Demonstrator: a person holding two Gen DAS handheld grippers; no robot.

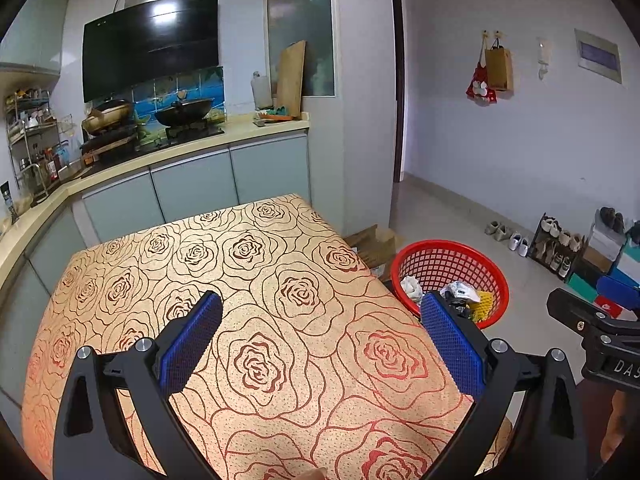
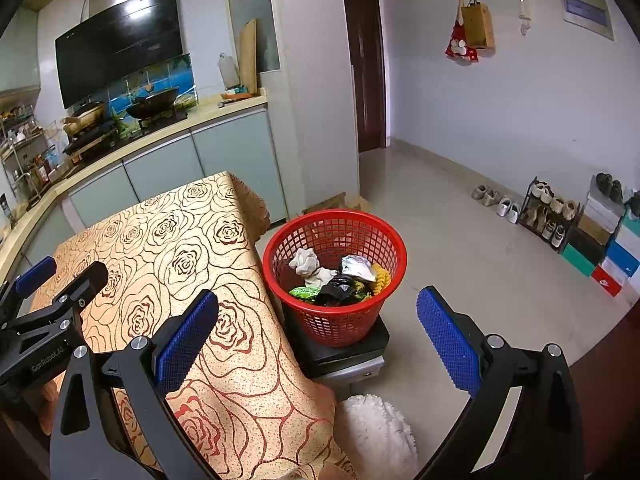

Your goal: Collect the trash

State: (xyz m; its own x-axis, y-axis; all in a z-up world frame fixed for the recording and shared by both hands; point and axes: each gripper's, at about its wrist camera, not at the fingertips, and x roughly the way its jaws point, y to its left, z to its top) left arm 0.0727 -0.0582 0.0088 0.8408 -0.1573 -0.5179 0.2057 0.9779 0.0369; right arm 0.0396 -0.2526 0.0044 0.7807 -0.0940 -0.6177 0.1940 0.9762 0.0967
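You are in a kitchen that opens onto a tiled floor (image 2: pixel 460 240), with a table under a rose-patterned cloth (image 1: pixel 256 280) right in front of you. Its right edge runs diagonally toward the far corner, and the cloth hangs over that edge, close beside the one red basket (image 2: pixel 340 320). The basket stands on a low black-topped stool (image 2: pixel 344 350) just off the table's side, not on the floor itself. To the right of the basket the floor is open all the way to the far wall, where a shoe rack (image 2: pixel 546 216) and stacked shoe boxes (image 2: pixel 608 256) line the baseboard. A white fluffy mat (image 2: pixel 380 432) lies on the floor near the table's near corner.

Your left gripper (image 1: pixel 322 340) hangs over the cloth with its jaws spread wide and nothing between the two blue pads. Your right gripper (image 2: pixel 318 338) is beyond the table's right edge, its left finger over the cloth and its right finger over bare floor, jaws equally wide and holding nothing.

The trash sits inside the basket. You can count one crumpled white tissue (image 2: pixel 306 264), one silver-white wrapper (image 2: pixel 358 266), one black plastic piece (image 2: pixel 338 288), one green packet (image 2: pixel 304 292) and one yellow ridged piece (image 2: pixel 380 280); whatever lies beneath them cannot be told.

Behind the table, the counter (image 1: pixel 192 148) carries two pans on the stove.
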